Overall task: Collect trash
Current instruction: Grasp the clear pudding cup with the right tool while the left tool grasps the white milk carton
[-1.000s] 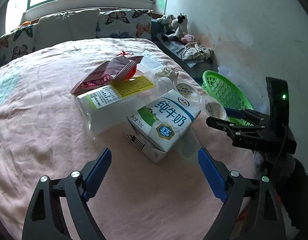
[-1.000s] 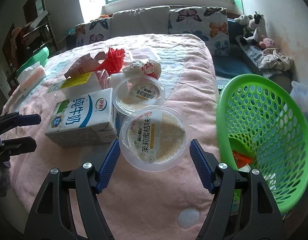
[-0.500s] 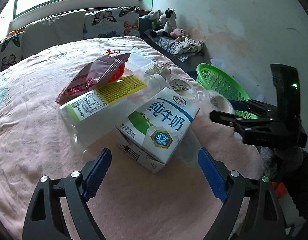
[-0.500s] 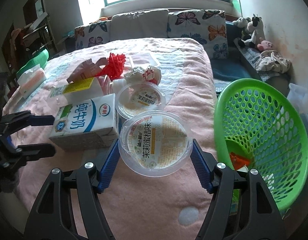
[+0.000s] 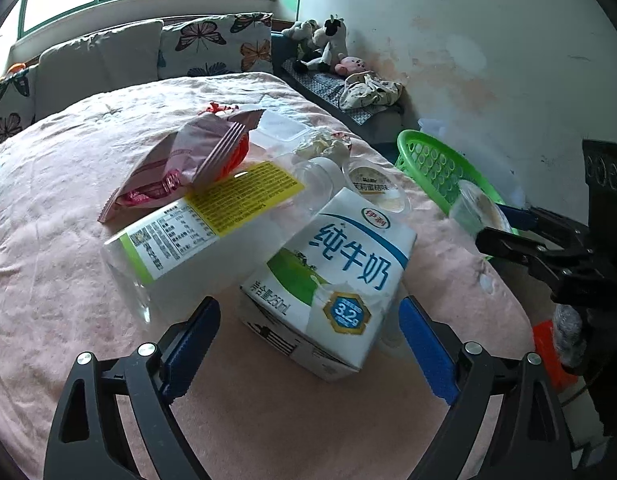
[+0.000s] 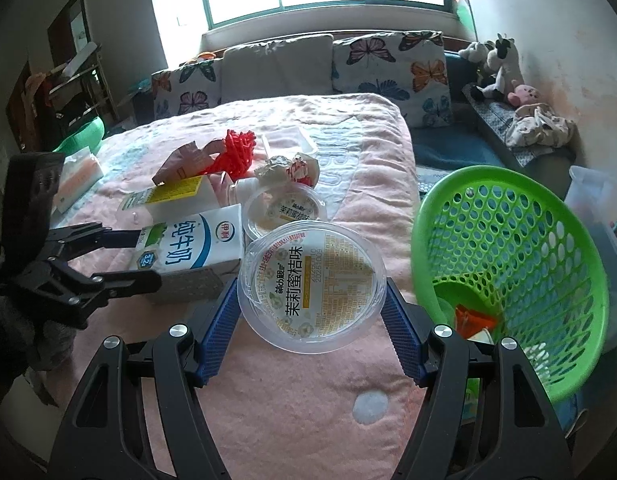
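My right gripper [image 6: 311, 312] clamps the round clear plastic jelly cup [image 6: 311, 286] above the pink bedspread [image 6: 292, 408], beside the green mesh basket [image 6: 508, 248]. My left gripper [image 5: 308, 344] gapes wide around the white milk carton [image 5: 332, 276], touching nothing.

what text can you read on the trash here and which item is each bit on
"纯牛奶" on the milk carton
"伊利" on its red logo
"3.2g" on its blue badge
"净含量250mL" along its lower edge
"茉莉蜜桔味" on the held jelly cup
Bottle label: print too small to read
Snack bag: unreadable
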